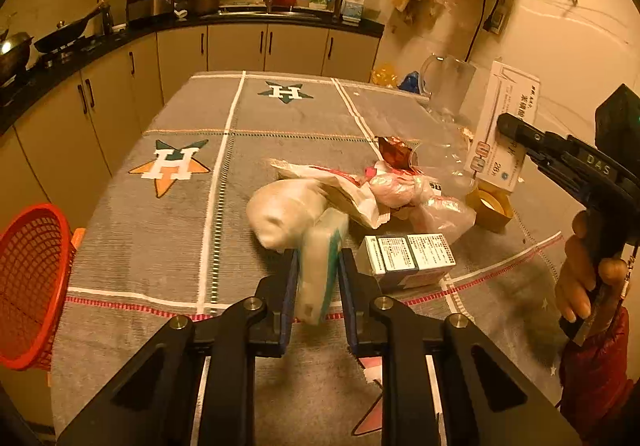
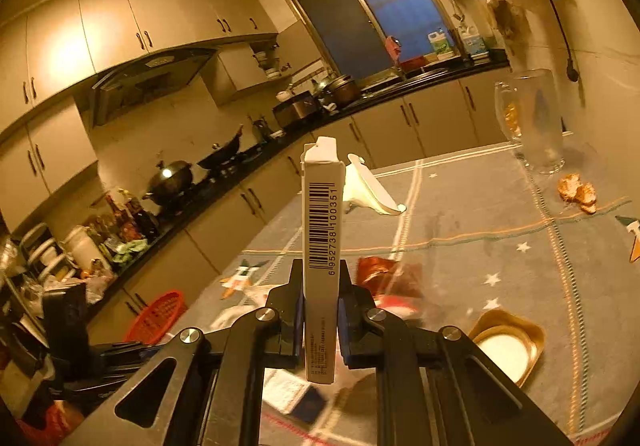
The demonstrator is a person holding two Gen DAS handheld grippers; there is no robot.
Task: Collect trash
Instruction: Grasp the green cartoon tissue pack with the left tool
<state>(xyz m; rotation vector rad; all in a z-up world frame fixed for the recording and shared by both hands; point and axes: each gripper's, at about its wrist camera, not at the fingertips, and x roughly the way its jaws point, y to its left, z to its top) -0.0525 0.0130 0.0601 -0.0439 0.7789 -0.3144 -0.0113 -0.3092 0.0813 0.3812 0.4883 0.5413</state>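
We have the left gripper (image 1: pixel 318 266) clamped on a soft white packet (image 1: pixel 316 278) with a green edge, its pads pressing both flat sides; the packet is blurred and stands just off the grey tablecloth (image 1: pixel 180 238), with a pale crumpled bag (image 1: pixel 280 214) bulging right behind it. Taking that packet as our landmark, a small printed carton (image 1: pixel 408 258) lies just to its right on the cloth. Beyond the packet sits the rest of the litter: a torn paper wrapper (image 1: pixel 344 190), a pinkish plastic bag (image 1: pixel 404 190) and a reddish foil wrapper (image 1: pixel 394 152), all heaped together. Farther right of the packet we see a gold-rimmed tray (image 1: pixel 490 208), and behind that a clear glass jug (image 1: pixel 448 86) near the wall. Well to the left of the packet, at the table's edge, a red mesh basket (image 1: pixel 28 286) hangs tilted.

Our right gripper (image 2: pixel 320 310) is closed on a slim white box (image 2: pixel 322 246) held upright, barcode facing the camera, its lower end hanging below the jaws. From the left wrist view that box (image 1: pixel 502 126) is up and well to the right of the packet, above the gold tray, with the right hand (image 1: pixel 588 270) wrapped around the tool's grip.
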